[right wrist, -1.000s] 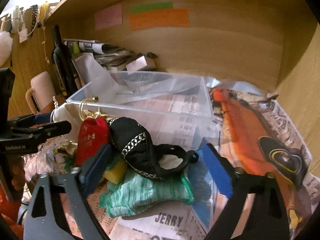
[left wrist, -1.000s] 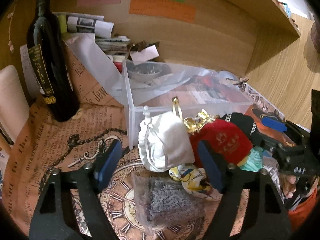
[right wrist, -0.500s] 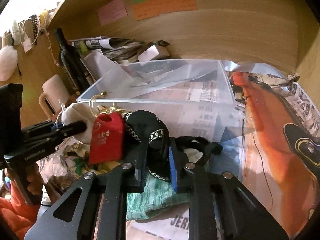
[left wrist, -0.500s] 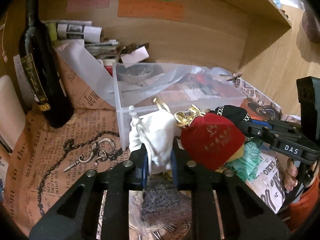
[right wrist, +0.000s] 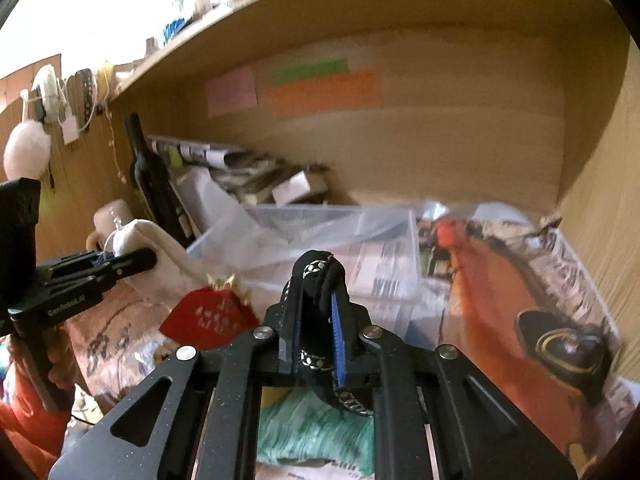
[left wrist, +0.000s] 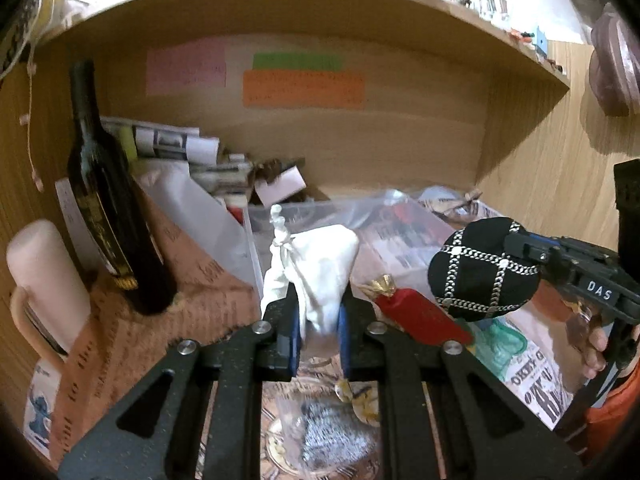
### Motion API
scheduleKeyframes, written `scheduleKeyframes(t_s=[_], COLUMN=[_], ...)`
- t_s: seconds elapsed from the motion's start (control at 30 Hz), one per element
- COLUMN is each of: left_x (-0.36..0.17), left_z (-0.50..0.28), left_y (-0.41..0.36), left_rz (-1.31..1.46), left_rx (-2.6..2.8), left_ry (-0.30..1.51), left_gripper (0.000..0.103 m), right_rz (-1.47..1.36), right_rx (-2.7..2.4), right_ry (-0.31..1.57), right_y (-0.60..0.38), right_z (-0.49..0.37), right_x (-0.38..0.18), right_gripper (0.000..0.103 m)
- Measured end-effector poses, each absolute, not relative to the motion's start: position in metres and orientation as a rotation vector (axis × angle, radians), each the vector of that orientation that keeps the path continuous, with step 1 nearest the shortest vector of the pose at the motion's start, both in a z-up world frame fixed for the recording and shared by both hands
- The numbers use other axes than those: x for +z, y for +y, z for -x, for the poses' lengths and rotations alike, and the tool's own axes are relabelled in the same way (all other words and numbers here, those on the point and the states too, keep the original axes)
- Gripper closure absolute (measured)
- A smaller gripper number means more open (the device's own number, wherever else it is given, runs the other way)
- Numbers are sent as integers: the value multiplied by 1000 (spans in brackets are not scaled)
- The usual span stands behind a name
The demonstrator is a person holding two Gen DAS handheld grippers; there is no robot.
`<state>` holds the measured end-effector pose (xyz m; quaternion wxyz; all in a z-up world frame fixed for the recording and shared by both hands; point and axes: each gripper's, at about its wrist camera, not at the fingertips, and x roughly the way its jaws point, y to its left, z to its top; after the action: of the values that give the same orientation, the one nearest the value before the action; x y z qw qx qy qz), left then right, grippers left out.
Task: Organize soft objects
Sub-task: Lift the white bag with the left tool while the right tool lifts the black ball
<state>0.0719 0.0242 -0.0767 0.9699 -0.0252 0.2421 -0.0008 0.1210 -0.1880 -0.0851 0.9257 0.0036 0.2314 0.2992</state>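
Note:
My left gripper [left wrist: 319, 330] is shut on a white drawstring pouch [left wrist: 316, 268] and holds it up in front of the clear plastic bin [left wrist: 404, 240]. My right gripper [right wrist: 316, 340] is shut on a black studded pouch [right wrist: 318, 280], lifted near the bin's [right wrist: 384, 256] front wall; it shows as a round black ball [left wrist: 486, 268] in the left wrist view. A red pouch with a gold top [left wrist: 416, 314] [right wrist: 210, 316] lies below. A green knitted cloth [right wrist: 316, 436] and a grey item in a clear bag [left wrist: 336, 436] lie on the desk.
A dark wine bottle [left wrist: 108, 200] stands at the left, beside a pink mug [left wrist: 44, 284]. Papers and rolled newspapers [left wrist: 180, 144] are stacked behind the bin. Printed newspaper sheets [right wrist: 520, 300] cover the desk. A wooden shelf [left wrist: 320, 4] overhangs the nook.
Both grippers closed on their pouches half a second ago and have since lifted them up off the pile. The red pouch stayed on the desk.

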Motion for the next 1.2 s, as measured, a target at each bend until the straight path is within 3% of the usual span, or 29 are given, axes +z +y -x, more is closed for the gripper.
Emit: scheduleKeyframes(t_s=[0.63, 1.2], left_x=[-35, -97], left_z=[-125, -214], left_y=[44, 38], left_rz=[56, 65], left_rx=[20, -40], left_ry=[408, 708], left_gripper=[89, 89], right_rz=[-34, 57], right_rx=[596, 637], right_ry=[320, 544], right_y=[-182, -132], right_z=[-152, -214], right_x=[-37, -84], right_gripper=[92, 92])
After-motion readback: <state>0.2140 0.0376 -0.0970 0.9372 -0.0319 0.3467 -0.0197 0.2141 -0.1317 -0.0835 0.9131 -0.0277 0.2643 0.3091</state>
